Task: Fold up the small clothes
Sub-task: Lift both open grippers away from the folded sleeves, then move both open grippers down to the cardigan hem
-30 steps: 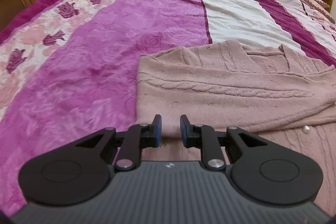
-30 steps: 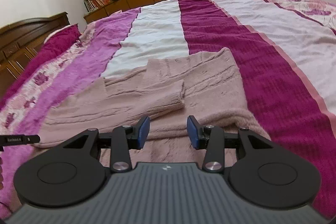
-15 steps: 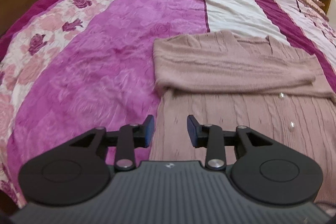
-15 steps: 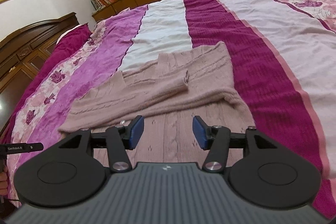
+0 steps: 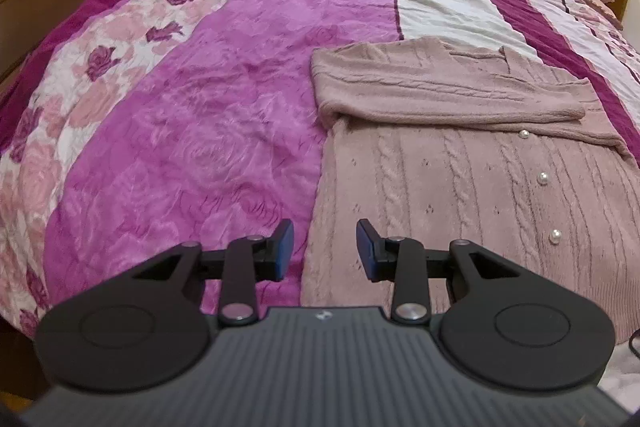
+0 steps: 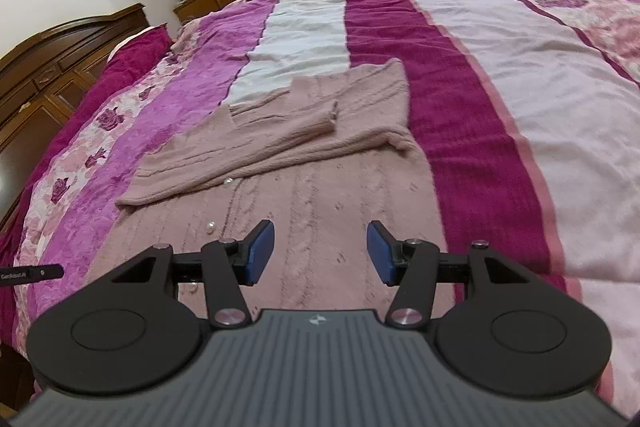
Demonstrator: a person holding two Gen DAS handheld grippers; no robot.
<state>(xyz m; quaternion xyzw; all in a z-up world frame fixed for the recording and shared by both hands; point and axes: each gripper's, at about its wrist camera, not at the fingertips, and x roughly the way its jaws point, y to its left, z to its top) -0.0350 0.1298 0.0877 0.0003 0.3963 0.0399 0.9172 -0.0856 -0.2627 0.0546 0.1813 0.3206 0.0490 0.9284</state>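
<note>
Only striped bedspread (image 5: 224, 131) around cardigan (image 5: 460, 187)

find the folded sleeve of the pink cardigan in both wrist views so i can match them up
Left wrist view: the folded sleeve lies across the upper right, its cuff end toward the right edge, beyond the open left hand-held gripper.
Right wrist view: the folded sleeve runs diagonally left of centre, cuff at its upper right end, beyond the open right hand-held gripper.
Shared landmark: the pearl button just below the sleeve edge.
</note>
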